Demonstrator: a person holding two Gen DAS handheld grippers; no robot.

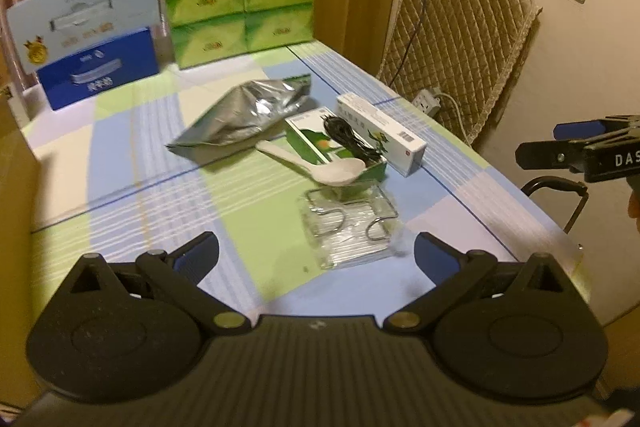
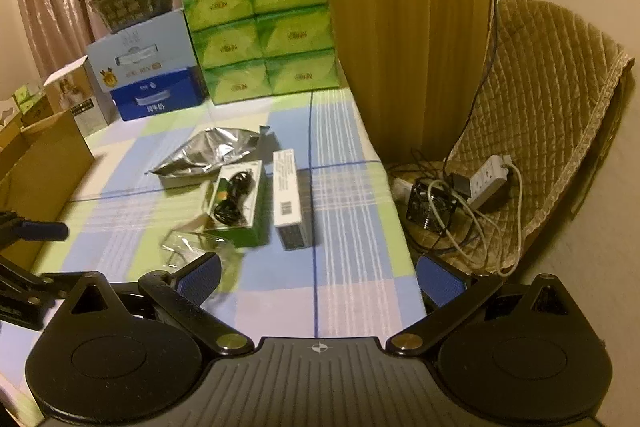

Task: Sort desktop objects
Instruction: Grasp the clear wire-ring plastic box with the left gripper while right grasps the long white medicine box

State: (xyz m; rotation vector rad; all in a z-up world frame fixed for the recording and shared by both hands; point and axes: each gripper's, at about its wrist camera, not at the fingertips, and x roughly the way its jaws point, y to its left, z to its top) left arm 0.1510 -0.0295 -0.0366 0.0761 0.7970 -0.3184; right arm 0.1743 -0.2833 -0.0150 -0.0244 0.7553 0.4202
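Black grippers point(image 1: 316, 255) — blue finger pads point(image 1: 434, 257), brass pivot screws point(image 1: 225, 319).

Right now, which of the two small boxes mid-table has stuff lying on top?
The green box: a black coiled cable and a white spoon lie on it. The long white box beside it is bare.

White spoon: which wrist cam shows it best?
Left wrist. The white spoon shows whole there, lying across the green box beside the black cable. In the right wrist view the green box and cable show, but I cannot make out the spoon.
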